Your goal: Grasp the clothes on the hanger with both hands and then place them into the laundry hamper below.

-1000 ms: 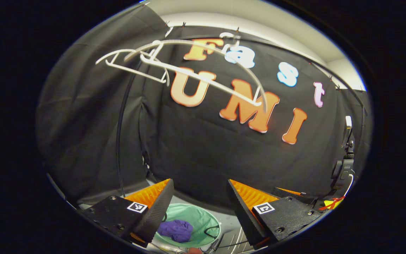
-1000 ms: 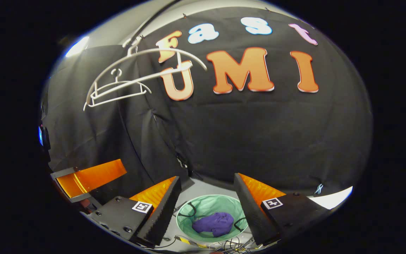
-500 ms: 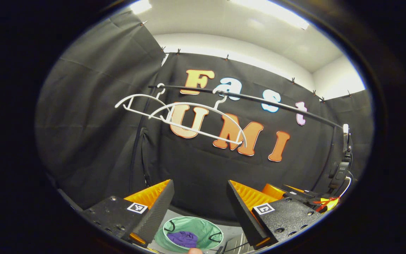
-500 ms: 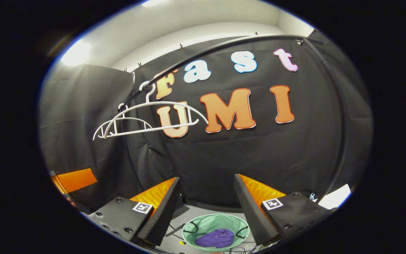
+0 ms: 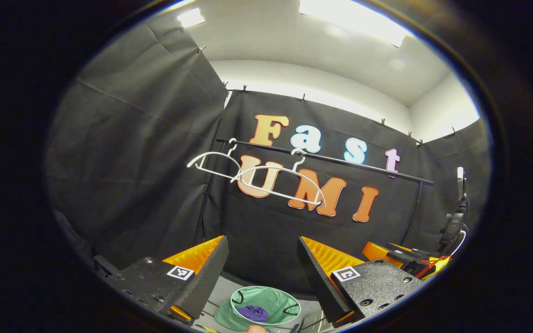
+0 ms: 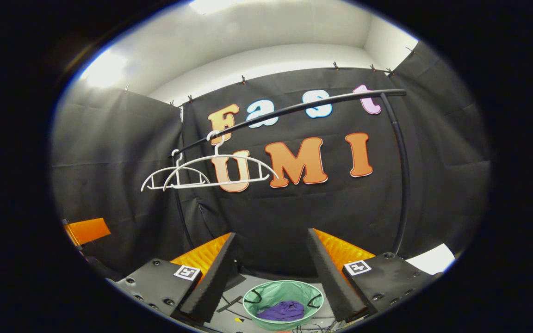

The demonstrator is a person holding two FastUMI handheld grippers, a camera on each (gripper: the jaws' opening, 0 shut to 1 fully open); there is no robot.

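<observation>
Rail (image 6: 294, 107): a black bar across the booth, high above the hamper.
Hangers (image 6: 211, 171): two white ones, bare, hooked on the rail.
Hamper (image 6: 282, 300): green, on the floor, nothing blocking it.
Clothes (image 6: 284, 311): a purple heap inside the hamper.
Left tongs (image 5: 262, 259): wide, holding nothing.
Right tongs (image 6: 270, 259): wide, holding nothing.

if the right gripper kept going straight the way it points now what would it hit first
Probably the black cloth wall straight ahead; nothing shows between its open fingers before that. The green hamper sits below that line, though depth is unclear.
</observation>
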